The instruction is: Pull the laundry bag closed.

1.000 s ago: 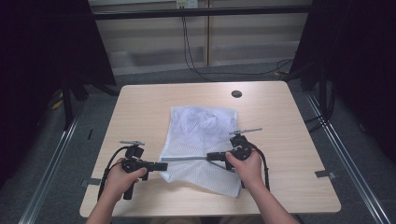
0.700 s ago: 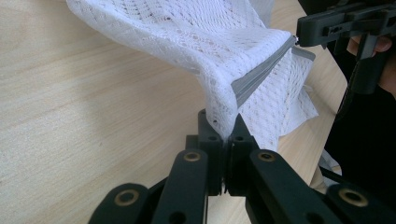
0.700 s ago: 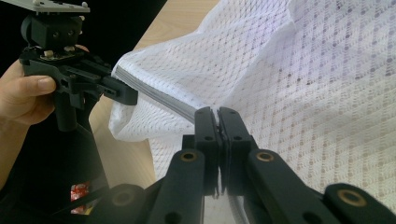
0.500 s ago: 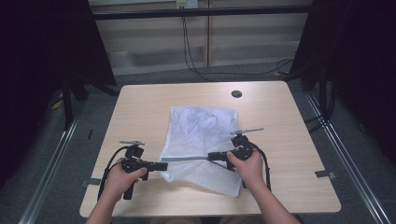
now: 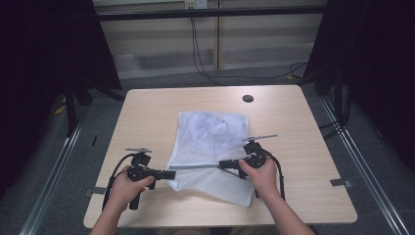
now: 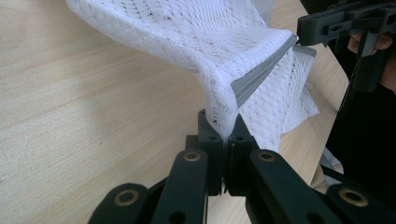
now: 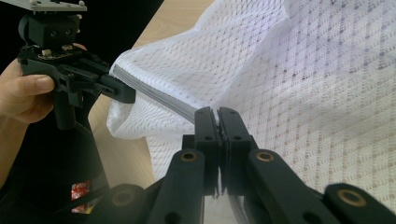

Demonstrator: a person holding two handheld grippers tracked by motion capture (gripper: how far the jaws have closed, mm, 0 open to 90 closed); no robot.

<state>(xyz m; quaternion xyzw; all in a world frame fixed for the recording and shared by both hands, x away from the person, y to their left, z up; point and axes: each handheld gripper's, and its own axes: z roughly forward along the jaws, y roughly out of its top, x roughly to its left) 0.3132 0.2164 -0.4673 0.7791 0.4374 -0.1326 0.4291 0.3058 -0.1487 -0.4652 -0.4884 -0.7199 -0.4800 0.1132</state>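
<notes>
The mesh bag [image 5: 210, 142] lies lengthwise away from the person on the bench [image 5: 147, 112]. Left gripper [image 5: 169, 174] and right gripper [image 5: 224, 164], facing each other, pinch its grey edge [image 5: 195, 167] taut.

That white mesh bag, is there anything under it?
Under the white mesh bag only the wooden table shows. Both tools, left and right, grip its grey band. Whatever lies inside or beneath is covered.
</notes>
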